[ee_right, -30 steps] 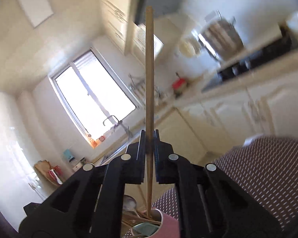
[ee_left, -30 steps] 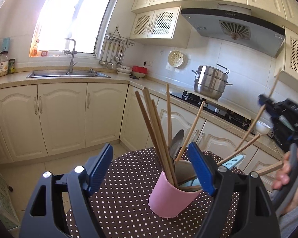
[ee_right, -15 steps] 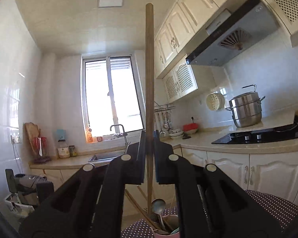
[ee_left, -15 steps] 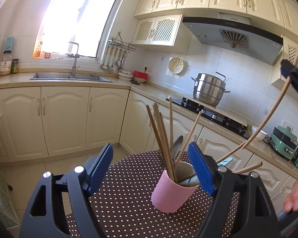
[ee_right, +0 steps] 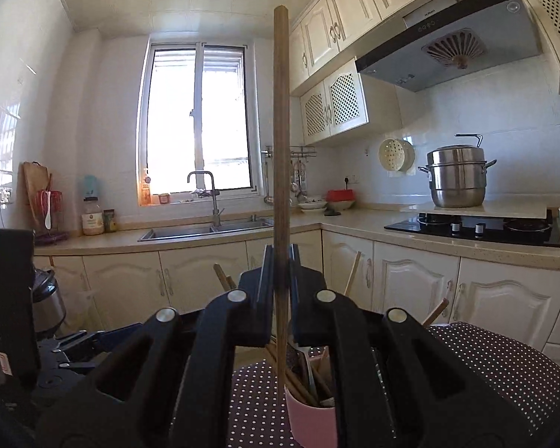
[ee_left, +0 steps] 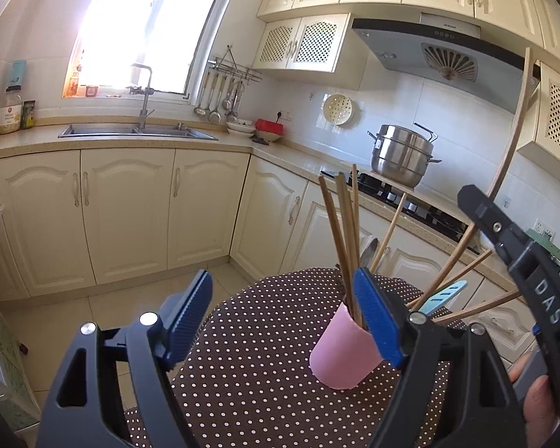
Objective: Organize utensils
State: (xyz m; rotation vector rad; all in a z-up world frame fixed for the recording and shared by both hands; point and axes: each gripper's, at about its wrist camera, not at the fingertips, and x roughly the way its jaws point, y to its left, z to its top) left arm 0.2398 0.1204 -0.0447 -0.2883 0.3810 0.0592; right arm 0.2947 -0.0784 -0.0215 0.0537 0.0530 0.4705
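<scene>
With my right gripper (ee_right: 280,280) clenched on one upright wooden chopstick (ee_right: 281,142) above the pink cup (ee_left: 345,354) on the dotted tablecloth (ee_left: 250,366), I judge I must lower its tip toward six o'clock into the cup, while my left gripper (ee_left: 283,317) waits released at the cup's nine o'clock.

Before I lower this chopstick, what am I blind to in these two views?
- Lower tip of the chopstick: right wrist view, behind the right gripper.
- Inside of the pink cup: left wrist view, behind the left gripper's blue finger.
- Table edge nearest you: cut off by the frame in both views.
</scene>
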